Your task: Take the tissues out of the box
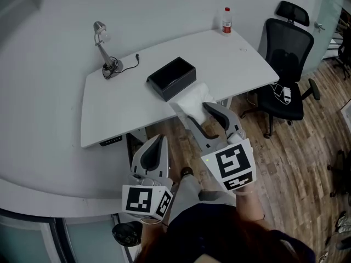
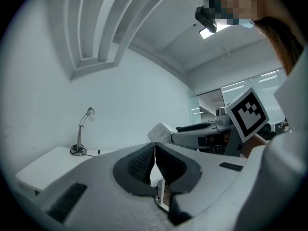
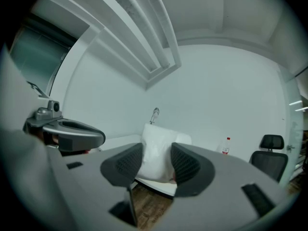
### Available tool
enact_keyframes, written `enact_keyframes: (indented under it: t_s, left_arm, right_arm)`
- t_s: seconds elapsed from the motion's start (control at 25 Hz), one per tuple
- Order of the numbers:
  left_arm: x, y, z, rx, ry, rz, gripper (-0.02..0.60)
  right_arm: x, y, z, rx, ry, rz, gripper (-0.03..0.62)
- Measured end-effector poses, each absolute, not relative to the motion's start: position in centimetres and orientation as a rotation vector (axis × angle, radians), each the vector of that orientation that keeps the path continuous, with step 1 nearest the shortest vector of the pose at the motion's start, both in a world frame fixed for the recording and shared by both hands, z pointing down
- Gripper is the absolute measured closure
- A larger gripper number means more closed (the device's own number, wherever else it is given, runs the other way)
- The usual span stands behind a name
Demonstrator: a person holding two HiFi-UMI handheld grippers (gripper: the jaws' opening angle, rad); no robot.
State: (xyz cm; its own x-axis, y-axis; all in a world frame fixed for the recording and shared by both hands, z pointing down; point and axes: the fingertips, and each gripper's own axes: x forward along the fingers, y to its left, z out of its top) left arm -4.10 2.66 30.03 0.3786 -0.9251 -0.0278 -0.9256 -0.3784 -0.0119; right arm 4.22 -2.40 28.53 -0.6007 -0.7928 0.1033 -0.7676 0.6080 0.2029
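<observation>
An open black box [image 1: 171,76] lies on the white desk [image 1: 109,103], and its inside looks dark. Just in front of it, over the desk's front edge, is a white pack of tissues [image 1: 191,99]. My right gripper [image 1: 196,112] is shut on the pack. In the right gripper view the tissues [image 3: 155,146] fill the gap between the two dark pads [image 3: 122,165]. My left gripper [image 1: 155,147] hangs lower and to the left, off the desk, shut with nothing in it. In the left gripper view its pads [image 2: 144,162] meet, and the tissues [image 2: 162,131] show beyond them.
A desk lamp [image 1: 103,48] with its cable stands at the desk's back left. A small bottle [image 1: 226,20] stands at the back right corner. A black office chair [image 1: 286,86] is on the wooden floor [image 1: 285,163] right of the desk.
</observation>
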Motion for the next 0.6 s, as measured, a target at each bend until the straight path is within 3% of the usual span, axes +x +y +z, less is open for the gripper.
enact_keyframes:
  t_s: [0.6]
  left_arm:
    - [-3.3, 4.7, 29.7, -2.556, 1.749, 0.038, 0.555]
  right_arm:
    - [5.8, 0.6, 27.4, 1.296, -2.679, -0.236, 0.401]
